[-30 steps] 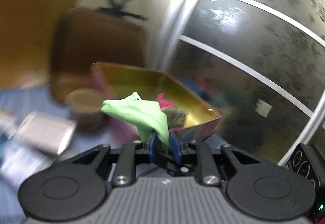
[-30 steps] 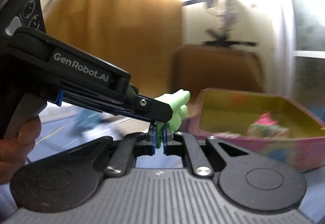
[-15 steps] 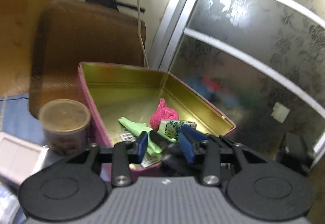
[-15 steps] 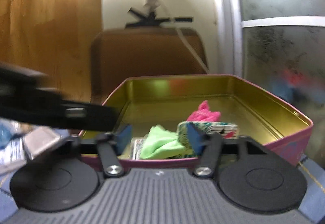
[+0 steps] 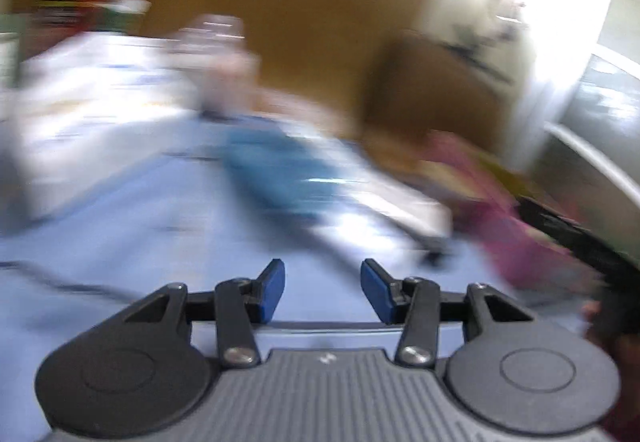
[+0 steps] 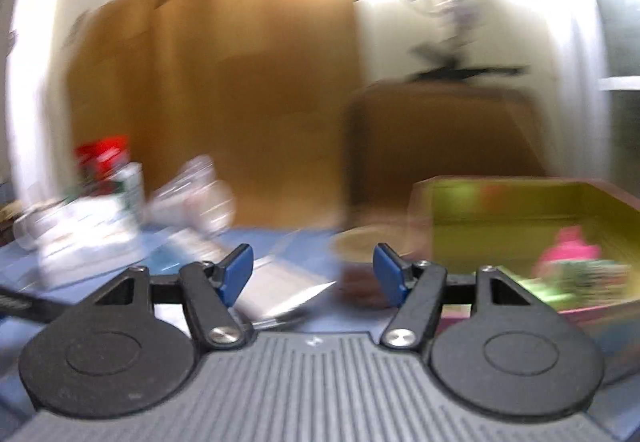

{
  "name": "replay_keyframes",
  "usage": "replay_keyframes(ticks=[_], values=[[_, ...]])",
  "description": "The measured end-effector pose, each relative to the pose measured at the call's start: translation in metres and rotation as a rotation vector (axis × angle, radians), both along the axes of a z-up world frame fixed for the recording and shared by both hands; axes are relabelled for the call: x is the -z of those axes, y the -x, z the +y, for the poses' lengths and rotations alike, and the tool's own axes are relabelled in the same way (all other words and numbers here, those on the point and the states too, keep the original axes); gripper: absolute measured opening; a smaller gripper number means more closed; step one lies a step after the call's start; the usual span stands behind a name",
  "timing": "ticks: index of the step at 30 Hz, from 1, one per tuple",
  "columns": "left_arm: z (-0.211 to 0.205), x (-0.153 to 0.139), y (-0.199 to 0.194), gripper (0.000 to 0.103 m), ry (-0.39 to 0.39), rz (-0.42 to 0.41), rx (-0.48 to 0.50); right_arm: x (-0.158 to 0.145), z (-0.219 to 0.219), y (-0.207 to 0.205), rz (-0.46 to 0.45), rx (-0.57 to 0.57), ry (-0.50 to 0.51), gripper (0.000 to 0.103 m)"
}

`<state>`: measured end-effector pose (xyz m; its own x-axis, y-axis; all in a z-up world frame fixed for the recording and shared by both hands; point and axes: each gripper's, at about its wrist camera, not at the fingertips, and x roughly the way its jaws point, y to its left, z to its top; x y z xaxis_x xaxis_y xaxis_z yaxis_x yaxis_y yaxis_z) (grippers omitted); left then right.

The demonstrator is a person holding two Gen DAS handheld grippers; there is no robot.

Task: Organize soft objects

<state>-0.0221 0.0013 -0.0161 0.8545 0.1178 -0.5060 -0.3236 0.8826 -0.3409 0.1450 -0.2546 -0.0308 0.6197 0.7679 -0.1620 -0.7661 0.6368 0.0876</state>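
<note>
Both views are blurred by motion. My left gripper [image 5: 322,288] is open and empty above the blue table [image 5: 120,234]. My right gripper [image 6: 313,270] is open and empty too. The pink tin with the gold inside [image 6: 500,201] sits at the right of the right wrist view; it holds a pink soft item [image 6: 568,248], a green cloth [image 6: 532,288] and a patterned packet [image 6: 592,274]. The tin also shows as a pink smear [image 5: 508,226] at the right of the left wrist view.
A blue flat object [image 5: 280,169] and a white flat item [image 5: 400,209] lie on the table ahead of the left gripper. White packets [image 6: 88,234], a red-topped container [image 6: 102,157] and clear plastic [image 6: 192,197] stand at the left. A round brown-lidded jar [image 6: 368,242] sits beside the tin.
The green cloth was let go into the tin and both grippers opened. Both grippers have since swung left, away from the tin, toward the table clutter.
</note>
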Motion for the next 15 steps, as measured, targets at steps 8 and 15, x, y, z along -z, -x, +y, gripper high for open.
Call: replay_keyframes(ticks=[8, 15], values=[[0.028, 0.005, 0.016, 0.044, -0.034, 0.012, -0.162, 0.015, 0.082, 0.004, 0.158, -0.094, 0.067, 0.067], [0.025, 0.007, 0.014, 0.049, -0.060, 0.023, -0.139, 0.025, 0.067, 0.034, 0.102, 0.015, 0.027, 0.061]])
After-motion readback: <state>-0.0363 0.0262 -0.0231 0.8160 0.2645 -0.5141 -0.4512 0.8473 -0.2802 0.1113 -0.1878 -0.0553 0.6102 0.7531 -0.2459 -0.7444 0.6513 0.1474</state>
